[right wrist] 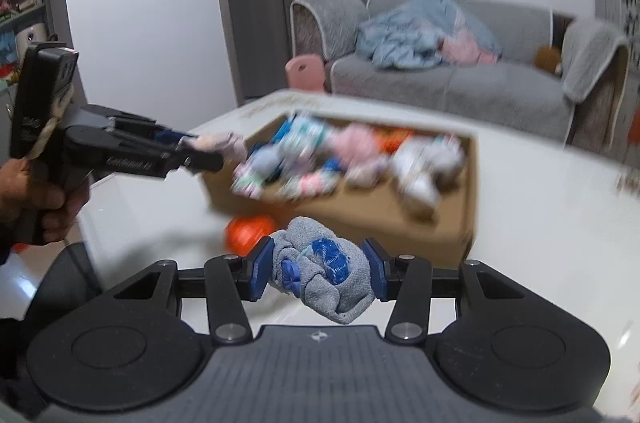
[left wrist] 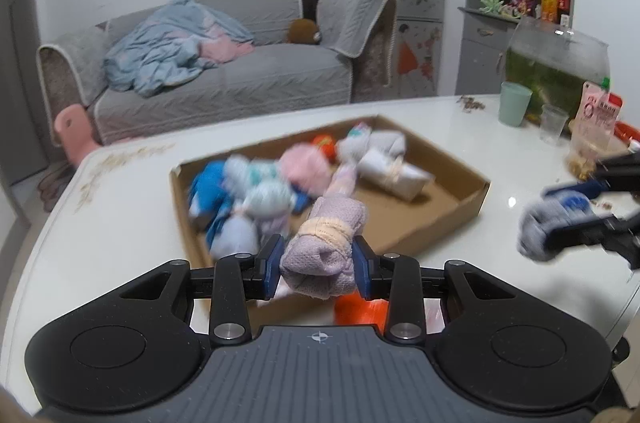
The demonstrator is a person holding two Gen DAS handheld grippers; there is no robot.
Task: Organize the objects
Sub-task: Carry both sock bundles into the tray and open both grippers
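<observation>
My left gripper (left wrist: 318,265) is shut on a rolled lilac sock bundle (left wrist: 324,247) with a peach band, held above the table in front of a shallow cardboard box (left wrist: 452,211). The box holds several rolled sock bundles (left wrist: 256,191). My right gripper (right wrist: 318,269) is shut on a grey sock bundle with blue patches (right wrist: 324,267); it shows at the right of the left wrist view (left wrist: 560,223). The left gripper shows at the left of the right wrist view (right wrist: 208,151), near the box (right wrist: 360,211).
An orange ball (right wrist: 250,229) lies on the white table (left wrist: 120,223) by the box's near side. A green cup (left wrist: 514,103), a clear cup (left wrist: 554,123), a fish tank (left wrist: 556,63) and a snack packet (left wrist: 596,123) stand at the table's far right. A grey sofa (left wrist: 224,63) stands behind.
</observation>
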